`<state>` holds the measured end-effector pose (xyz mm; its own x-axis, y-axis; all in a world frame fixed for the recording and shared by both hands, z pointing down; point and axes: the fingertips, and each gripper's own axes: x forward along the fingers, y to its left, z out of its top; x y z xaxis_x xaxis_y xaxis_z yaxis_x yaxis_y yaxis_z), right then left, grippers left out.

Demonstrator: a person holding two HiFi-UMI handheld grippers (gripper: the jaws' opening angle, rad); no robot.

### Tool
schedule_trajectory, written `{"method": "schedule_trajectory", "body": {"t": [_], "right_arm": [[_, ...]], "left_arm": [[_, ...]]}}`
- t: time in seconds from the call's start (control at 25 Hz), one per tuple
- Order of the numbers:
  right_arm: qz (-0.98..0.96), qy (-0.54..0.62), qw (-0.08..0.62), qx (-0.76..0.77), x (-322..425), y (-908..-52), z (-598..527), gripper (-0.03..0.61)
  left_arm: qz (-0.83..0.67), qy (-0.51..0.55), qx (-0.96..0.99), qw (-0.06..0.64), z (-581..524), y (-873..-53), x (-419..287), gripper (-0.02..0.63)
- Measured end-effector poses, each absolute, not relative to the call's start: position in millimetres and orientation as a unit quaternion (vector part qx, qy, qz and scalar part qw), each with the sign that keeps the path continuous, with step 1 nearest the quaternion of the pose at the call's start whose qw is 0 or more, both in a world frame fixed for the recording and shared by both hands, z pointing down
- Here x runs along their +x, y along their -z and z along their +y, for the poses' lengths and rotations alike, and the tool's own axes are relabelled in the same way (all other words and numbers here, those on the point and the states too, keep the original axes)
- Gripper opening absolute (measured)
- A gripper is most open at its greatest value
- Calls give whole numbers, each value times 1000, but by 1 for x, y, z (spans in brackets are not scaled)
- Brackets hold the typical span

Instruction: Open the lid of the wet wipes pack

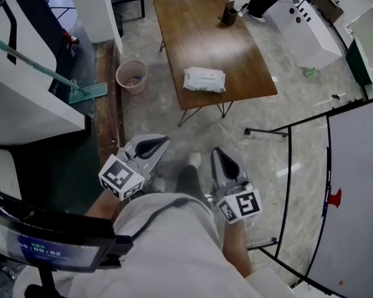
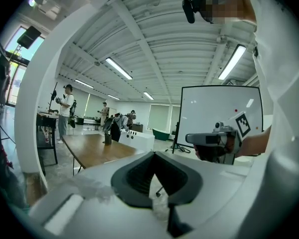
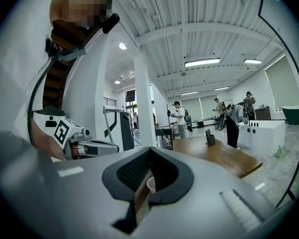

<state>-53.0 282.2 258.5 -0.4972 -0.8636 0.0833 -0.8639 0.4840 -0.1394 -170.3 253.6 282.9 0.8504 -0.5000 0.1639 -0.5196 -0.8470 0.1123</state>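
Observation:
The white wet wipes pack [image 1: 204,79] lies flat near the front edge of the brown wooden table [image 1: 199,36], lid shut. Both grippers hang in front of my body, over the floor and well short of the table. My left gripper [image 1: 154,145] is shut with nothing in it; its dark pads meet in the left gripper view [image 2: 157,177]. My right gripper [image 1: 222,161] is also shut and empty [image 3: 148,176]. Each gripper shows in the other's view: the right one [image 2: 214,139], the left one [image 3: 84,143]. The pack does not show in either gripper view.
A pink bin [image 1: 132,76] stands on the floor left of the table, with a teal mop [image 1: 81,92] beside it. A dark holder [image 1: 229,14] sits at the table's far end. A whiteboard on a black stand [image 1: 354,197] is at the right. People stand in the background [image 3: 180,118].

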Motion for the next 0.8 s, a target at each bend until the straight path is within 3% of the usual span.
{"method": "schedule_trajectory", "body": {"t": [0.8], "right_arm": [[-898,-101,1,429,24,-258,133,9]], "left_arm": [[-328,-63,940,70,115,-271,-87,5]]}}
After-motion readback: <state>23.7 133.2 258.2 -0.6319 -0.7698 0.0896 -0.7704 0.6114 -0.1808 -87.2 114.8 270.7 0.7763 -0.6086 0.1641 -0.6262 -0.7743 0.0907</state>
